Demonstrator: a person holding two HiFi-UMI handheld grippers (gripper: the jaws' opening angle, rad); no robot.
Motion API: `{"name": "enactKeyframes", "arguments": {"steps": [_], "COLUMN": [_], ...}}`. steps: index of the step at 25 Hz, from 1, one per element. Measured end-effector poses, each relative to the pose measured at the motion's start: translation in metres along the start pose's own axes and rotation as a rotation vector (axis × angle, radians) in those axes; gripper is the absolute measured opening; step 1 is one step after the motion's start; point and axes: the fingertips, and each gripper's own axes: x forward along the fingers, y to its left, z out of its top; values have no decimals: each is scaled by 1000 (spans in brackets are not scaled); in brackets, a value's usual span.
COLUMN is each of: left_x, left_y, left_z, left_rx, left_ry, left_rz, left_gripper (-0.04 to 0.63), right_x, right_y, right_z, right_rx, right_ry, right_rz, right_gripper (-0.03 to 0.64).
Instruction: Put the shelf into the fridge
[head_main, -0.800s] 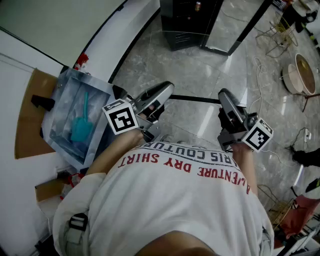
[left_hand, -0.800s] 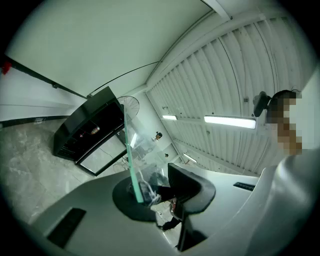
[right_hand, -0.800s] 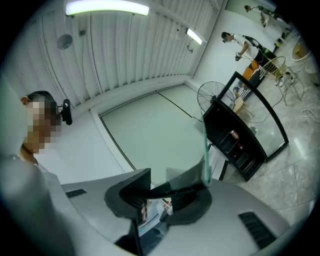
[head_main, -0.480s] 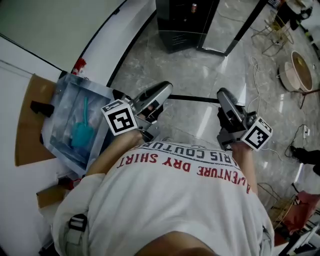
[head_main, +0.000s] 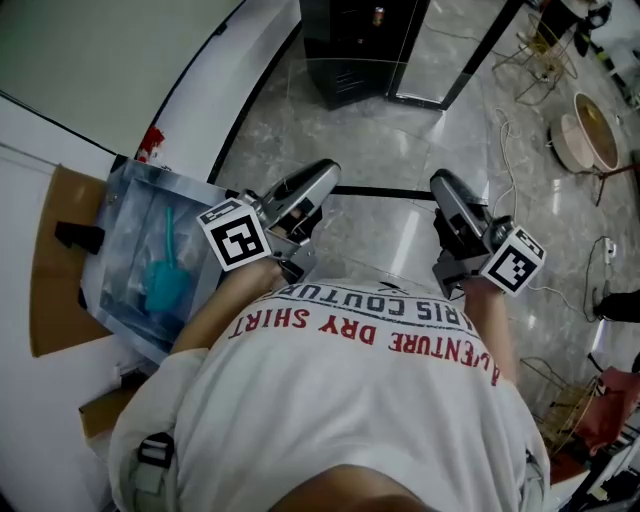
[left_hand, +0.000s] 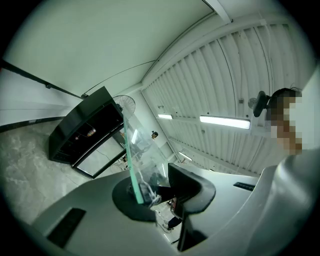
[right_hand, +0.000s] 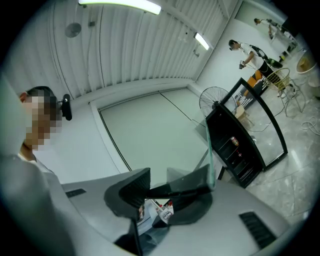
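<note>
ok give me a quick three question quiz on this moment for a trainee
1. True or false: the left gripper and the right gripper both have their jaws shut on the glass shelf.
2. The door of the black fridge is: A open, B closed, C taken off.
3. Fill in: the teal tool in the clear bag lies on the person's ___ side.

Key: 1 true; 2 A; 3 left.
</note>
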Motion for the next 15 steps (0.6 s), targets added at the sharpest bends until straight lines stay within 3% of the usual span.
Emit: {"name": "enactKeyframes", "arguments": {"steps": [15], "left_x": [24], "left_y": [43], "left_z": [11], "left_rx": [-7], "left_ry": [20], "left_rz": [28], "left_gripper": [98], "right_x": [26], "right_y": [-44], "right_z": [3], "right_rx": [22], "right_ry": [-4], "right_rz": [-13], "right_gripper": [108]}}
